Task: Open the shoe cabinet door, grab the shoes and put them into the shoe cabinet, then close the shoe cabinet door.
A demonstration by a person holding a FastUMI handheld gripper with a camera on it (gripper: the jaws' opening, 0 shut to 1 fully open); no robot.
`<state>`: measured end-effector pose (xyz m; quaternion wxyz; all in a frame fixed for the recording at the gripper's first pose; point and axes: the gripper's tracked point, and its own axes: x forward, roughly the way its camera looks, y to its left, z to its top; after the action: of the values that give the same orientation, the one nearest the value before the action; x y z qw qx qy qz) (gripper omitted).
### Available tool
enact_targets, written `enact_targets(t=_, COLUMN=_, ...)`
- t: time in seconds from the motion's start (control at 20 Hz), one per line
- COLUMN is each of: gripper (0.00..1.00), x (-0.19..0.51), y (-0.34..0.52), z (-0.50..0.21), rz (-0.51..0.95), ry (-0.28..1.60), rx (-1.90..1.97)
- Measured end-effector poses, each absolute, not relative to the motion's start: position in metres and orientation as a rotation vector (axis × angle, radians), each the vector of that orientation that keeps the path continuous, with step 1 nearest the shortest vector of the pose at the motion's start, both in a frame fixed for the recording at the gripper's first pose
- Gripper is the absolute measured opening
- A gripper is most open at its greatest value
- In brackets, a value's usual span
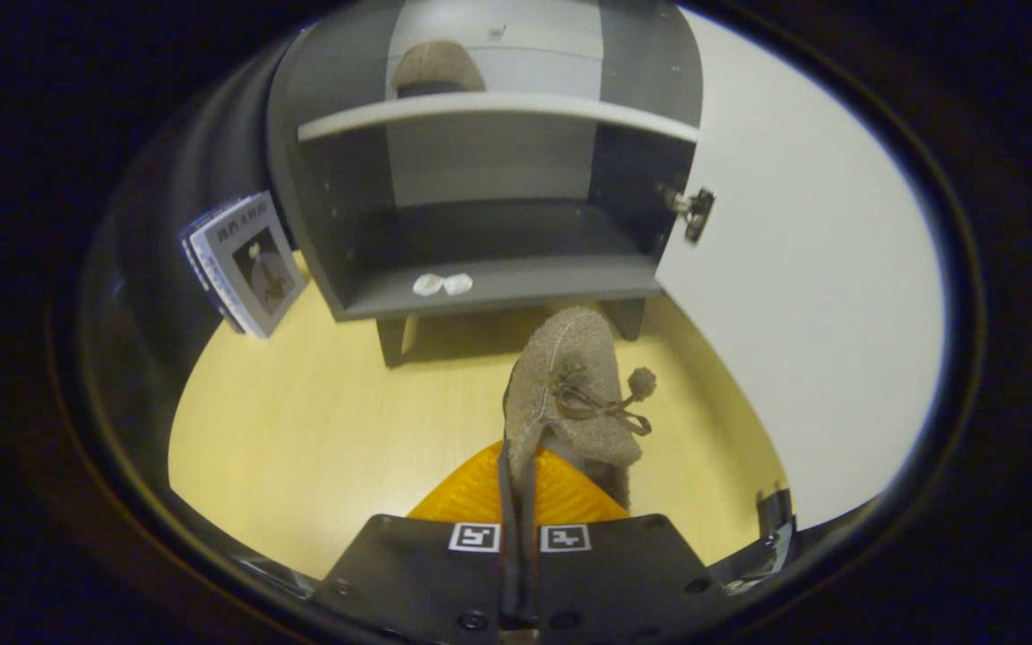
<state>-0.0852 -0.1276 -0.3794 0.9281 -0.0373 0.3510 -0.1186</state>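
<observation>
The gripper [520, 502] sits at the lower centre of the frame. Its jaws are pressed almost together, pinching the thin upper edge of a brown shoe [570, 394] at its collar. The shoe rises just ahead of the jaws, toe pointing up toward the cabinet, and appears lifted clear of the yellow wood-grain tabletop [319, 421].

The shoe is a soft, felt-like or suede-like slipper type with a rounded toe, a visible seam along its top, and a cord bow ending in small pompoms on its right side. Judged handling: light, flexible and non-fragile. The fabric collar folds flat under pressure, so a pinch at the rim is a workable hold, but the body may sag or swing from that point. The napped surface should resist slipping. The bow should not be used as a grasp point.

The shoe cabinet [480, 224] occupies the upper centre. It is dark grey, smooth laminate board on short legs, with a pale shelf [498, 109] dividing it. The white door [794, 296] stands swung open at the right of the frame on a metal hinge [693, 210]. A second brown shoe [437, 67] rests on the upper level. Two small white packets [442, 284] lie at the front of the lower floor, left of centre. A printed booklet [247, 264] leans to the left of the cabinet.
</observation>
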Motion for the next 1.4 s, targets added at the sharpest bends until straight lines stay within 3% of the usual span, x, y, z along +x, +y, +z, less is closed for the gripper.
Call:
enact_targets(t=0.3, gripper=0.02, x=-0.053, y=-0.125, z=-0.256, rz=-0.33, ry=0.465, rx=-0.073)
enact_targets(t=0.6, gripper=0.02, x=-0.027, y=-0.134, z=-0.184, rz=-0.358, ry=0.373, rx=-0.046)
enact_targets(t=1.4, gripper=0.02, x=0.14, y=-0.171, z=-0.112, rz=-0.229, ry=0.384, rx=-0.168)
